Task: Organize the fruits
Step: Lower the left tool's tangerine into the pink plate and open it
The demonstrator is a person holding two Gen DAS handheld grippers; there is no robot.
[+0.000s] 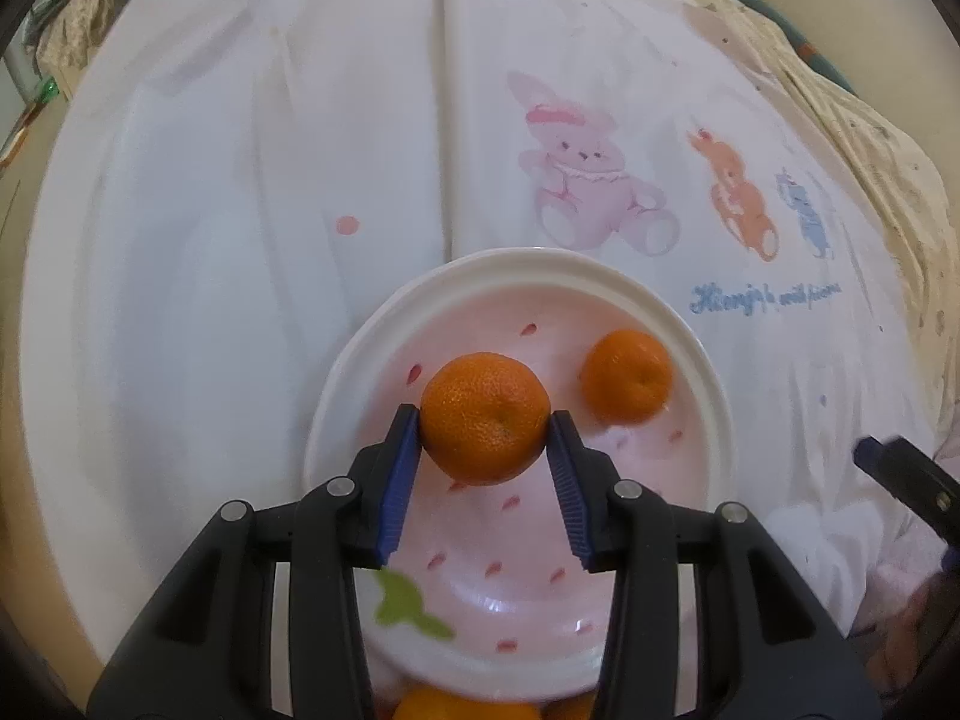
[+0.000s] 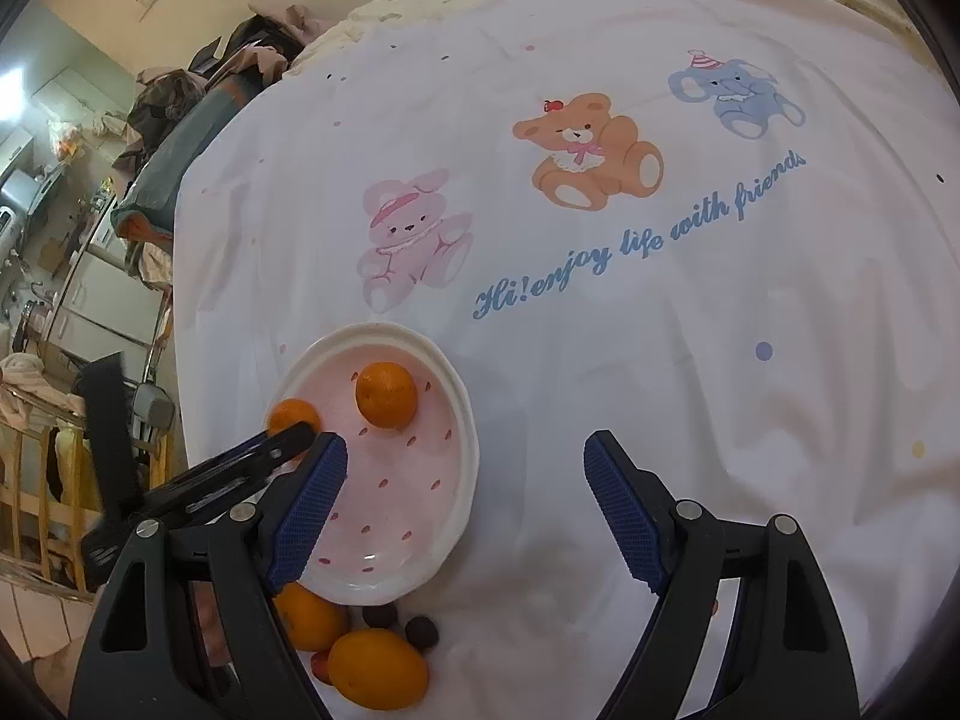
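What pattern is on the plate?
Pale pink plate with small red flecks and a white rim, clearest in the right wrist view.

One orange (image 1: 485, 418) held above pink plate (image 1: 708, 372), another orange (image 1: 626, 375) inside

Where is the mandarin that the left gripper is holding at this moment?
In the left wrist view, the held mandarin sits between the left gripper pads, over the pink plate, left of a second mandarin lying in the plate.

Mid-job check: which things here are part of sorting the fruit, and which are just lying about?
Job:
- mandarin held in the left claw
- mandarin lying in the pink plate
- oranges and dark fruits beside the plate

Lying about:
- cartoon sheet
- clothes pile
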